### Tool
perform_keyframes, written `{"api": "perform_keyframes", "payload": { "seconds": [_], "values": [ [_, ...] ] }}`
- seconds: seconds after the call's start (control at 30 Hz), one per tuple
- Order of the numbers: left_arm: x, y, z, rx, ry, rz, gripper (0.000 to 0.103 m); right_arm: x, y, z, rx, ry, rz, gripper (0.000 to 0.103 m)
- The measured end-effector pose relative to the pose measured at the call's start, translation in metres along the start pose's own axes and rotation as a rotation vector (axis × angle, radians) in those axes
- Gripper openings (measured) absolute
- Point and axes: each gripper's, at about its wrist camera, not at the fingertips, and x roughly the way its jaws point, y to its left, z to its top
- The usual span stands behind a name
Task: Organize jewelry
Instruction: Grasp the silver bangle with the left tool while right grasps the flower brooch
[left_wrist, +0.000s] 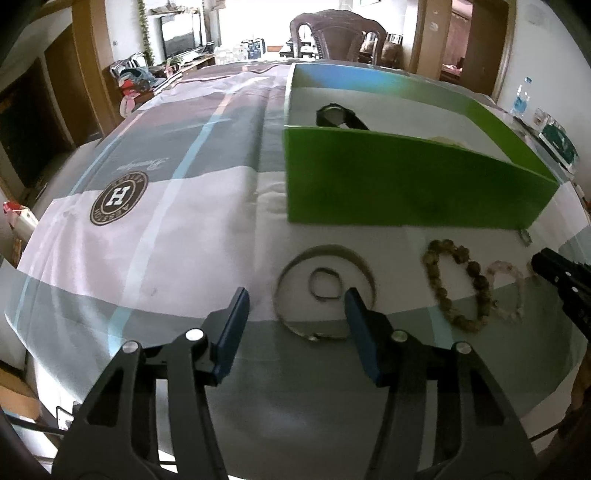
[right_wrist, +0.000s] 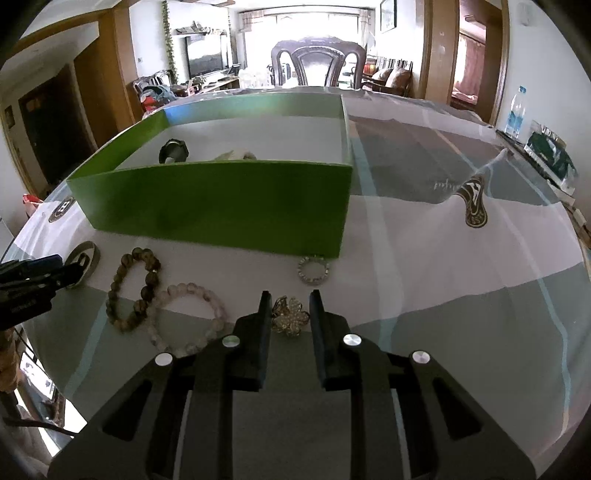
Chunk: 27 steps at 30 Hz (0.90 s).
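Gold flower brooch (right_wrist: 290, 315) on worktop cloth (right_wrist: 424, 258), sits between fingers of right hand-held gripper (right_wrist: 289, 308), jaws narrow, not clamped. Only right view shows it, plus sparkly ring (right_wrist: 313, 270) by green box (right_wrist: 221, 206). Left hand-held gripper (left_wrist: 295, 308) spread wide over bangle (left_wrist: 325, 291), small ring (left_wrist: 325, 283) inside; left view only.

We hold our left gripper (left_wrist: 295, 301) low and level, its two blue-padded fingers (left_wrist: 232, 332) spread wide apart with nothing between them. Off beyond its right finger, the black tip of our other tool shows at the edge of view. Our right gripper (right_wrist: 288, 304) is also low, its dark fingers (right_wrist: 264, 325) drawn in to a narrow gap but not closed, their tips parallel and pointing straight ahead. Past its left finger, the left gripper's tip reaches in from the side.
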Motion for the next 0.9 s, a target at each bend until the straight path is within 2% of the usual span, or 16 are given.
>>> {"api": "perform_keyframes", "payload": {
  "seconds": [0.57,0.7,0.9],
  "values": [
    [0.0010,-0.0099,-0.0009,0.030,-0.008,0.003,0.053,0.0063,-0.0042,-0.0055,0.009,0.014,-0.005,0.023],
    [0.0017,-0.0097,-0.0011,0.026,-0.008,0.000,0.053,0.0062,-0.0050,-0.0059,0.006,0.012,-0.006,0.034],
    [0.0015,-0.0108,-0.0009,0.025,-0.009,0.000,0.053,0.0056,-0.0041,-0.0067,0.002,0.011,-0.013,0.034]
  ]
}}
